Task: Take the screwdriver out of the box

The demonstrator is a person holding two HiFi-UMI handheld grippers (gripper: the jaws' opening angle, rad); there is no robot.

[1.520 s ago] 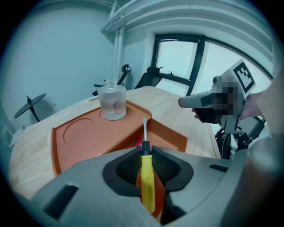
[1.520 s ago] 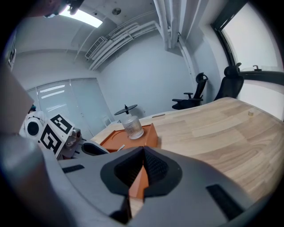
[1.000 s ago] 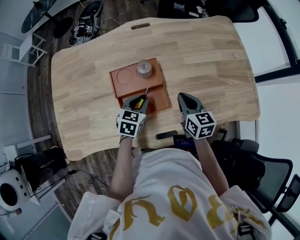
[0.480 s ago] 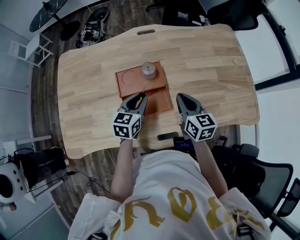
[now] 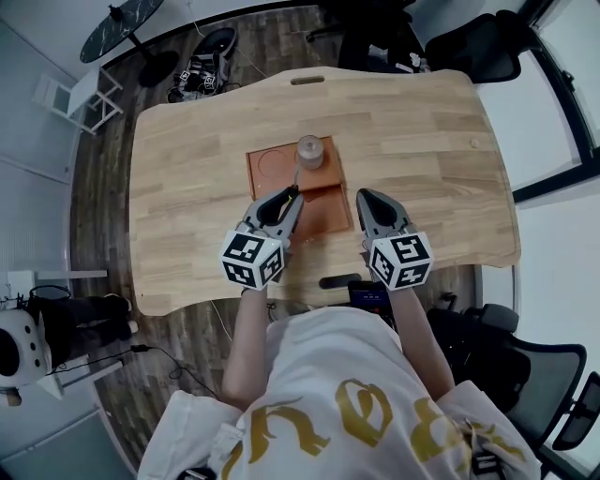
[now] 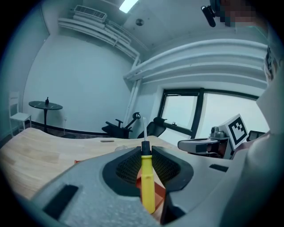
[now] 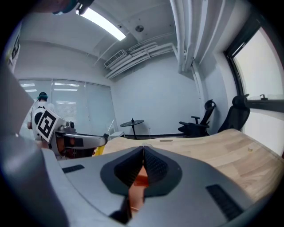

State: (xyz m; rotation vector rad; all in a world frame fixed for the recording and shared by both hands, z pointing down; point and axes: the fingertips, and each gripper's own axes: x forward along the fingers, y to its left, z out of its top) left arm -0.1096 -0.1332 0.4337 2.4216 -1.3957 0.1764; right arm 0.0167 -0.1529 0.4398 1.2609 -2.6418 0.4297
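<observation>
The orange box [image 5: 272, 167] lies at the middle of the wooden table [image 5: 422, 141]. My left gripper [image 5: 292, 194] is over the box's near left part, shut on the screwdriver. In the left gripper view the screwdriver [image 6: 147, 186] stands upright between the pads, with a yellow handle, a black collar and a thin metal shaft above the jaw tips [image 6: 145, 148]. My right gripper [image 5: 367, 196] hovers just right of the box, shut with nothing in it. Through the gap under its shut jaws [image 7: 143, 149] a strip of the box [image 7: 141, 181] shows.
A grey roll [image 5: 310, 150] stands on the far edge of the box. A black object [image 5: 336, 278] sits at the table's near edge, between my arms. Office chairs [image 5: 469, 47] and a small round table [image 5: 127, 14] stand on the floor beyond the table.
The left gripper has tilted up and risen with the screwdriver, whose shaft now points upward above the box. The right gripper has stayed shut beside the box. The head view has shifted.
</observation>
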